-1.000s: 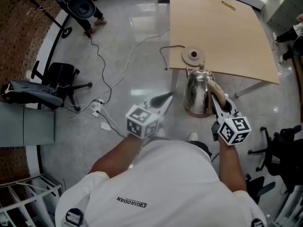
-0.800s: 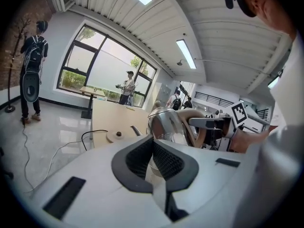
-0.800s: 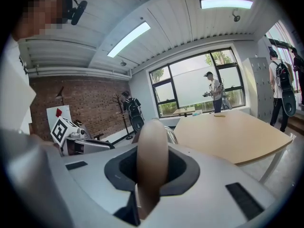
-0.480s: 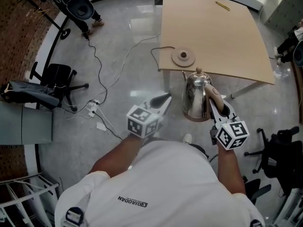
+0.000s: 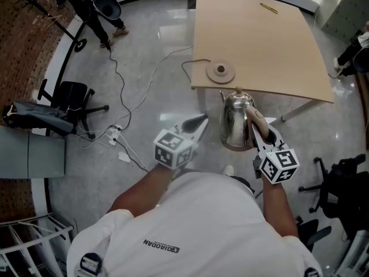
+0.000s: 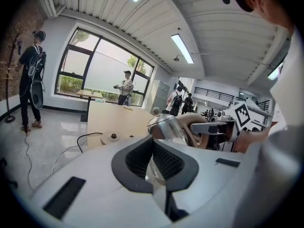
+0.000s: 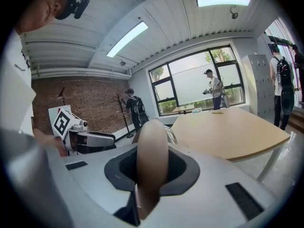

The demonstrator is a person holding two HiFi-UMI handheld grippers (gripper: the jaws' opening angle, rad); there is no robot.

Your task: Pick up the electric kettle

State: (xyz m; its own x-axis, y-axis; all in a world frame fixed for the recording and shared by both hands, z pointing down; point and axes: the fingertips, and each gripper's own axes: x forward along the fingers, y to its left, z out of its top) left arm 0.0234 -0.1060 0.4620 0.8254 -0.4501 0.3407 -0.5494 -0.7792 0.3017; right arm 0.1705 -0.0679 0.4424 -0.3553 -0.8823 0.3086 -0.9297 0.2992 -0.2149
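Observation:
The steel electric kettle [image 5: 234, 119] hangs in the air just in front of the table's near edge, with floor under it. My right gripper [image 5: 260, 133] is shut on its tan handle [image 5: 257, 122]; in the right gripper view the handle [image 7: 152, 148] fills the space between the black pads. My left gripper [image 5: 198, 122] is left of the kettle, apart from it, jaws together and holding nothing. In the left gripper view the kettle [image 6: 164, 124] shows just past the jaws. The kettle's round base [image 5: 221, 71] sits on the table with its cord.
The wooden table [image 5: 265, 39] carries a yellow pencil [image 5: 268, 7] at its far side. A cable runs across the floor to a power strip [image 5: 116, 133]. Office chairs stand at left [image 5: 72, 94] and right [image 5: 341, 184]. A person [image 5: 95, 2] stands far left.
Both grippers and the kettle have drawn slightly back from the table's edge towards me. The right gripper's hold on the handle is unchanged.

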